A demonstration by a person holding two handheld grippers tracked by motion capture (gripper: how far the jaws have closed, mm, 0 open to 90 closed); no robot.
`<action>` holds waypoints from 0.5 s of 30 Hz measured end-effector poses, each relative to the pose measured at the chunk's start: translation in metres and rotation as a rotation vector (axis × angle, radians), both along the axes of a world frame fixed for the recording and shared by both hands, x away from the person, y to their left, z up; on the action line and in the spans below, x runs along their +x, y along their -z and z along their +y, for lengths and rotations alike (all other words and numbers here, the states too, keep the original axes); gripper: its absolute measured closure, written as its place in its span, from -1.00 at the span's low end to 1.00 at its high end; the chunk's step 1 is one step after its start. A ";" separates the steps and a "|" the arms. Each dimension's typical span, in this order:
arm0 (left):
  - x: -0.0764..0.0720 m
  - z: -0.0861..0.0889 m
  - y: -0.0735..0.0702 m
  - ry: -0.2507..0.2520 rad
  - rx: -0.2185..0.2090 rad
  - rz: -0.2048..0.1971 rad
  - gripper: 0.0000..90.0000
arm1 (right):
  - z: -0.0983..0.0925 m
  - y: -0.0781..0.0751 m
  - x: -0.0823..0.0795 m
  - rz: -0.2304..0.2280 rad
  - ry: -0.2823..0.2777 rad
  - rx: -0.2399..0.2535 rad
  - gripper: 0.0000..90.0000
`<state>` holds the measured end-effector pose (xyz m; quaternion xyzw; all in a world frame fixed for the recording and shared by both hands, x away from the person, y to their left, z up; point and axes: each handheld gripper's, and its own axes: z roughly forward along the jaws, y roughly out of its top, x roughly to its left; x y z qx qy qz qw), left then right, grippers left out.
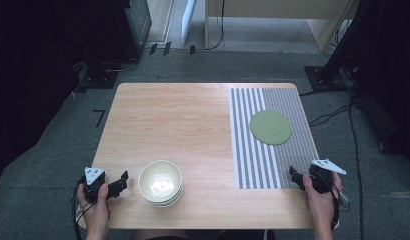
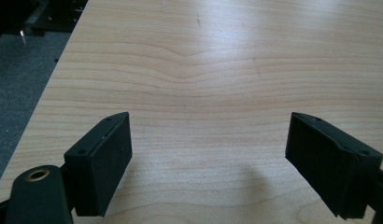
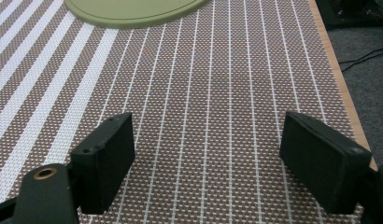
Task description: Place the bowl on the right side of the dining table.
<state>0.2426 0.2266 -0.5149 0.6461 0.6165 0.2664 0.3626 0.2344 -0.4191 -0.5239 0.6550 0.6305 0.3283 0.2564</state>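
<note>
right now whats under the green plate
The green plate lies flat on the striped placemat, which covers the right part of the wooden table. Whatever sits directly beneath the plate is covered.

One wooden worktop (image 1: 193, 125) carries everything countable here. On it lies one striped woven placemat (image 1: 253, 165), and on that mat sits one flat green plate (image 1: 271, 127). Near the front edge stands one stack of pale bowls (image 1: 160, 184) — the rims at its side suggest about three or four, but the exact number cannot be told from above. Two claws are in view: the left claw (image 1: 119, 182) and the right claw (image 1: 296, 177), each held by one hand, so two hands — the left hand (image 1: 96, 205) and the right hand (image 1: 320, 199). Each claw has two black jaws, four jaws in all.
</note>
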 end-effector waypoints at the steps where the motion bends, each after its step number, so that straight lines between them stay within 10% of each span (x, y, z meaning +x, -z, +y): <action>1: 0.000 0.000 -0.001 -0.006 -0.010 0.003 -0.68 | 0.000 0.000 0.000 -0.002 0.000 0.005 -0.60; 15: -0.002 -0.002 -0.025 0.023 -0.067 -0.070 -0.68 | 0.010 -0.018 -0.003 -0.079 0.015 0.044 -0.65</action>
